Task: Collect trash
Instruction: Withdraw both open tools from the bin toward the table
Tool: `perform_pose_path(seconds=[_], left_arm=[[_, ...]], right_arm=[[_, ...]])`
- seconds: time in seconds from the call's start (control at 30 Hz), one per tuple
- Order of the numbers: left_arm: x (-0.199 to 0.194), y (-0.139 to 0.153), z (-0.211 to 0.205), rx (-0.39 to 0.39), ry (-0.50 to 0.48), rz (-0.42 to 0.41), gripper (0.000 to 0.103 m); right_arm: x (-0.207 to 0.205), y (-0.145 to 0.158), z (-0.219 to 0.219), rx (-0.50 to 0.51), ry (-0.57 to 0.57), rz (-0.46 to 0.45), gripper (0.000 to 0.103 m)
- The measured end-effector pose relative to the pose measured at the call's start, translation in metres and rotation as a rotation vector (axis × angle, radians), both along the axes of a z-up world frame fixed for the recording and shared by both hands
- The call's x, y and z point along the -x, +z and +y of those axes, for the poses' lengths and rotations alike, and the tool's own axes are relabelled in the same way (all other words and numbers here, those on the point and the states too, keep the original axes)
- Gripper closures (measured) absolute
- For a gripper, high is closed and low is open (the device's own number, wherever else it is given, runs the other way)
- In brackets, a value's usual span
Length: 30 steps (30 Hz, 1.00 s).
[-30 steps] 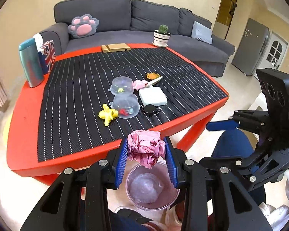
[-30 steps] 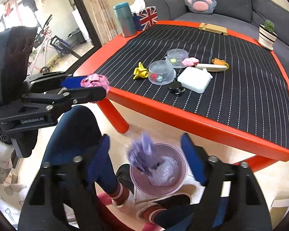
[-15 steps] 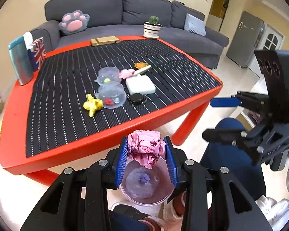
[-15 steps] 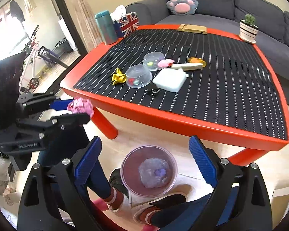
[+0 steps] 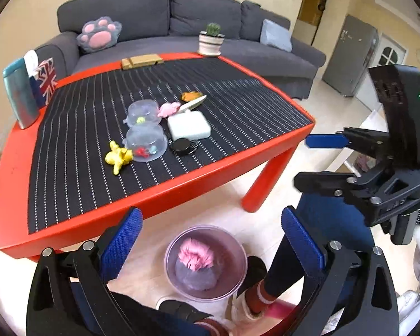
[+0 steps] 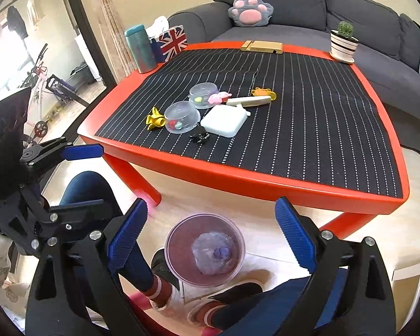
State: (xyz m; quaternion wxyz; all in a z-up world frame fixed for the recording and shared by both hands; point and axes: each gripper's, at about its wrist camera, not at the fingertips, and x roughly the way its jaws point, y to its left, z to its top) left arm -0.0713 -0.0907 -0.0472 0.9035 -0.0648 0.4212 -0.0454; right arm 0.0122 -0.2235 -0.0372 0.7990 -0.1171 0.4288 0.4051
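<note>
Fingers of the left gripper have just sprung wide with nothing between them, and the right gripper is spread wide and empty too. No writing reads clearly; a Union Jack box and flask stand at the left of the red table, with bowls, toys and a white case mid-mat and a cactus farther right. Below the left fingers, the pink wad lies in the bin on the floor, between the person's feet.

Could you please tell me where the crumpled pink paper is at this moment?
In the left wrist view, the crumpled pink paper lies inside the round bin on the floor, below the red table's near edge.
</note>
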Motion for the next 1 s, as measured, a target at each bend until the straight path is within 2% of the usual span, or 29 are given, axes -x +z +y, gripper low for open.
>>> perform_pose_path(seconds=[0.63, 1.0], left_arm=[[0.002, 0.002, 0.014, 0.005, 0.043, 0.007, 0.007], [-0.004, 0.02, 0.03, 0.001, 0.072, -0.015, 0.007]], right_arm=[[0.001, 0.0, 0.008, -0.003, 0.01, 0.011, 0.01], [-0.011, 0.02, 0.014, -0.023, 0.006, -0.01, 0.01]])
